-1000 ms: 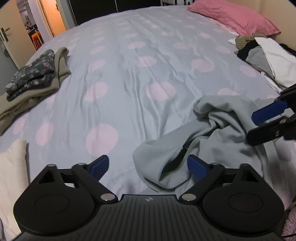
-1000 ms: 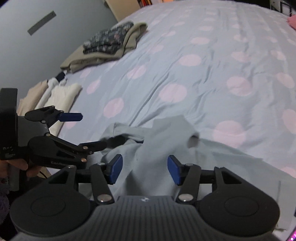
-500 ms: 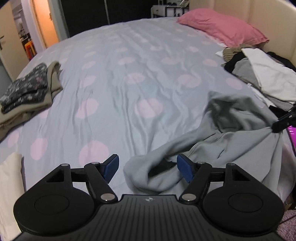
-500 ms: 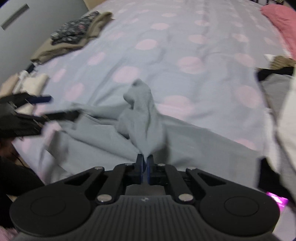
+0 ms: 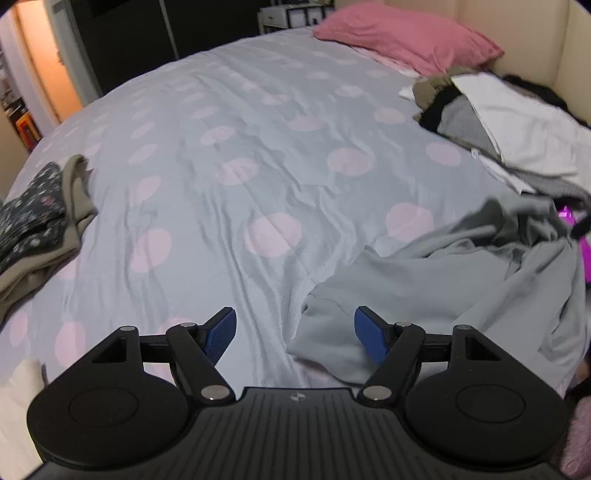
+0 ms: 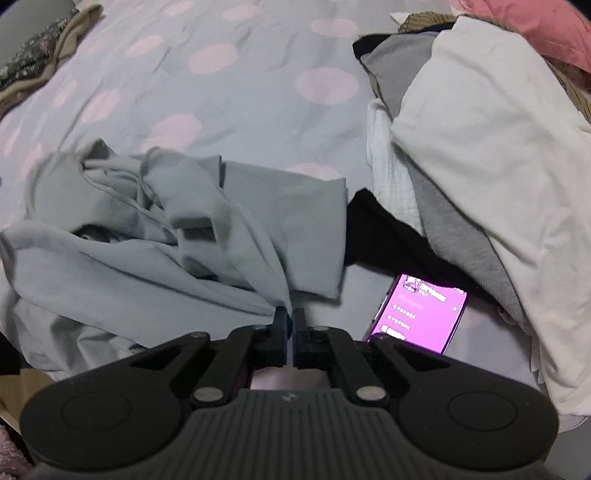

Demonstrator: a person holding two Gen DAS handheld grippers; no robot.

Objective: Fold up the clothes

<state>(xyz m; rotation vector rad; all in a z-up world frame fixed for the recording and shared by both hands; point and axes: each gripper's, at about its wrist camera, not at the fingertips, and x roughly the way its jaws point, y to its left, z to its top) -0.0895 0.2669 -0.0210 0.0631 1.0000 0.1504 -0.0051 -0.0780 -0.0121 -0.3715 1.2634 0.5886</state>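
My right gripper (image 6: 289, 318) is clamped on a bunched edge of the grey garment (image 6: 192, 236); my left gripper (image 5: 295, 334) hangs released over the bedspread (image 5: 240, 155)

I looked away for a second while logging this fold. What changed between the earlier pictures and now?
The right gripper went from open above the grey garment to shut on a pinch of it, and has dragged it toward the unfolded pile beside the lit phone. The left gripper stayed open, holding nothing. The folded stack and pink pillow lie as before.
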